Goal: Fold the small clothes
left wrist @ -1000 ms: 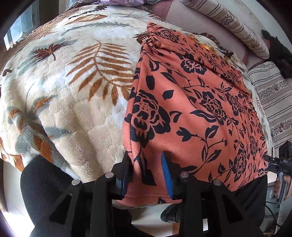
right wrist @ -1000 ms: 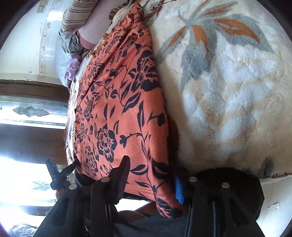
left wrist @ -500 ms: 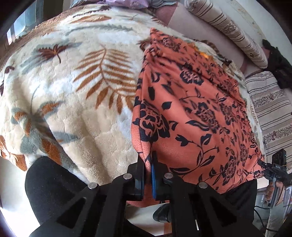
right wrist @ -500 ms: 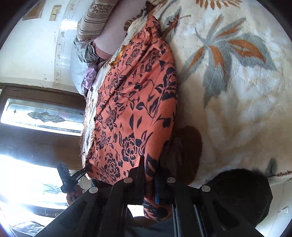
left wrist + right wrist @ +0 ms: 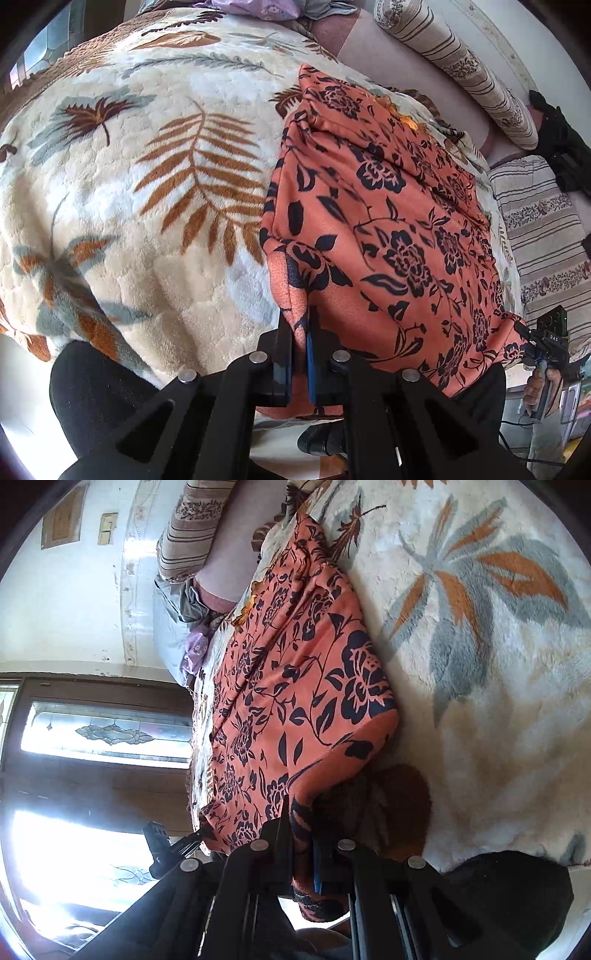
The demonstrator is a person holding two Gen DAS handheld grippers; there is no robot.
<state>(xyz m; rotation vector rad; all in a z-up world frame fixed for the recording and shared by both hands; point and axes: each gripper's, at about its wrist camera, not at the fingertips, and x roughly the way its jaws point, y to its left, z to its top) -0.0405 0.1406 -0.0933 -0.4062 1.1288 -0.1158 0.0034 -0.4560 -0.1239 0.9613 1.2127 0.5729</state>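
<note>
Nearest, the left gripper (image 5: 300,334) is clamped on one near corner of the orange floral garment (image 5: 388,229), and the right gripper (image 5: 301,830) pinches the other near corner, likely so the hem can be lifted evenly for a fold. The garment lies along the near edge of the leaf-print fleece blanket (image 5: 129,184), reaching toward the far striped bolster (image 5: 461,70).

We see a cream plush blanket (image 5: 122,206) with leaf prints, striped pillows (image 5: 454,62) at its far end, and a stained-glass window (image 5: 103,734) beyond.
</note>
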